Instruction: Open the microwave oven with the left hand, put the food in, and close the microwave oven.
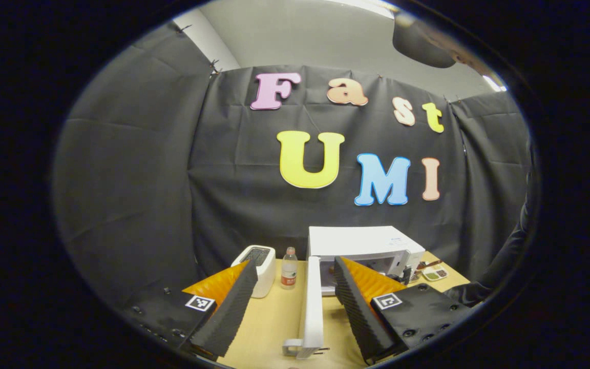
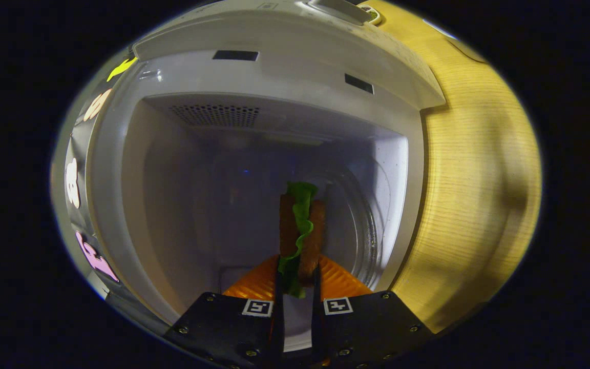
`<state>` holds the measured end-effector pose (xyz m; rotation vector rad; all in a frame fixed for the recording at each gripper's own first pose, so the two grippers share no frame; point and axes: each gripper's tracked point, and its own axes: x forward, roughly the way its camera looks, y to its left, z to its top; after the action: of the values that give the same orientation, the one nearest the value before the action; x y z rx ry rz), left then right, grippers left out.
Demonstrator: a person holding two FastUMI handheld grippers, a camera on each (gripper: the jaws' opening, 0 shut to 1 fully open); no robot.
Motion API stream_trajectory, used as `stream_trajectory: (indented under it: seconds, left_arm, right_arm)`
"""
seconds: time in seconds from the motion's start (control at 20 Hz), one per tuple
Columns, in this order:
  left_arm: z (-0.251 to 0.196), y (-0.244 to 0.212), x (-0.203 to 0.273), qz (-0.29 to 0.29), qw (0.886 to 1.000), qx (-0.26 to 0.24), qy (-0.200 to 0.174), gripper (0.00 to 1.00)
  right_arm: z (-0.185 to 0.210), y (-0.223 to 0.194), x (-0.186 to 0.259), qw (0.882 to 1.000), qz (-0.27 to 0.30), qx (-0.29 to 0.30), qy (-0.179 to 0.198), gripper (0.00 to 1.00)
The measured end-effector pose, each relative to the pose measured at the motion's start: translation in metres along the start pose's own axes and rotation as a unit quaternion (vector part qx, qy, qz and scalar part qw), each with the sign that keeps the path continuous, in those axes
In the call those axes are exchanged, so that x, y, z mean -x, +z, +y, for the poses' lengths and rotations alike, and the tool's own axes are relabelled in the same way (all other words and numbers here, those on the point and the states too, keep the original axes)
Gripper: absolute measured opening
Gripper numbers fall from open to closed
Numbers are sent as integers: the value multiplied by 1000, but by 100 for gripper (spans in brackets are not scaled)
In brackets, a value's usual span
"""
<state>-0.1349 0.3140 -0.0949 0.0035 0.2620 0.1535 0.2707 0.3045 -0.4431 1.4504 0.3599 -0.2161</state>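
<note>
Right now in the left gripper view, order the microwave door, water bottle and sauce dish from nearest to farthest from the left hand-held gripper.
1. Microwave door: open, between the left hand-held gripper fingers.
2. Water bottle: ahead, left of the door.
3. Sauce dish: far right, past the microwave.

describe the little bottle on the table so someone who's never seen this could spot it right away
Start at the white microwave standing on the wooden table with its door swung open. Just left of that door stands a small clear bottle, next to a white toaster. It is the one see-through thing there, with a red cap and a red label band.
</note>
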Motion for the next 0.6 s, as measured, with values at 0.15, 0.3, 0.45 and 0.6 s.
stream_trajectory:
  seconds: [0.15,0.3,0.45,0.6]
  left_arm:
    - [1,-2,-3,1,1000,3,1,99]
    - [-4,0,-8,0,1000,5,-6,96]
    - [-9,0,-14,-5,1000,7,-16,97]
    - [-16,3,-20,-11,1000,8,-26,95]
  right_arm:
    - [-1,-3,-8,1000,-2,10,1,22]
    - [-4,-3,-7,1000,1,20,-8,22]
    - [-8,3,-7,999,7,22,-24,32]
    - [-17,5,2,998,19,37,-44,42]
